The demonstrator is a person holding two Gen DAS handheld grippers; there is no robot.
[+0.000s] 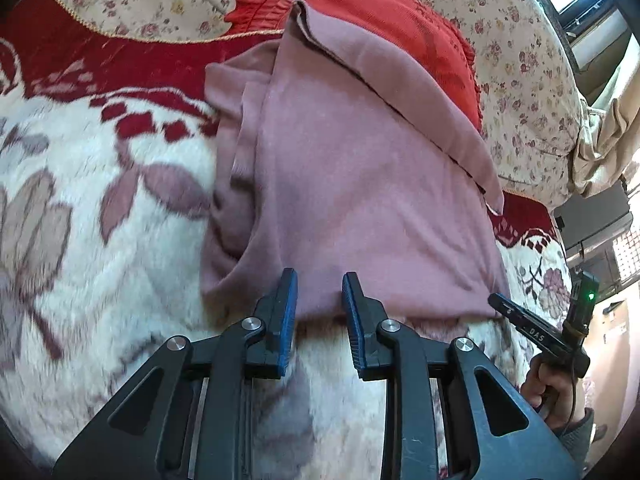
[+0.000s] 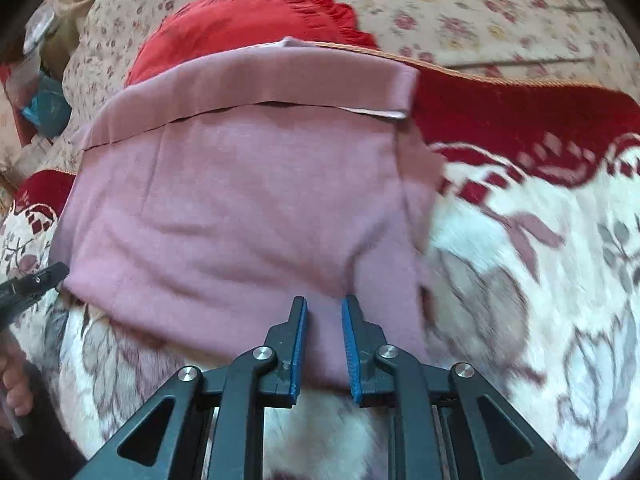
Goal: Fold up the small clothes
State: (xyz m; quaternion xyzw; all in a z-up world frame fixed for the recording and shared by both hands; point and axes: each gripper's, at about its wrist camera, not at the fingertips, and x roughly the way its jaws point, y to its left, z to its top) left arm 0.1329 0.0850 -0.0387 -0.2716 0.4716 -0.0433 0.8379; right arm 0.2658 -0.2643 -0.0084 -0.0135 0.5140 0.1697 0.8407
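A small pink garment (image 1: 360, 184) lies partly folded on a white and red floral blanket (image 1: 100, 208), its far edge turned back over a red cushion (image 1: 404, 16). My left gripper (image 1: 319, 284) is open, its fingertips over the garment's near hem, nothing between them. In the right wrist view the same garment (image 2: 240, 208) fills the middle. My right gripper (image 2: 323, 308) is open with the near hem lying between its blue pads (image 2: 299, 344). The other gripper shows at the right edge of the left view (image 1: 532, 324) and the left edge of the right view (image 2: 28, 284).
A red frilled cushion (image 2: 240, 8) sits behind the garment against a cream floral backrest (image 2: 480, 12). The blanket's red border (image 2: 520, 112) runs along the back. A window (image 1: 592, 4) is at the upper right of the left view.
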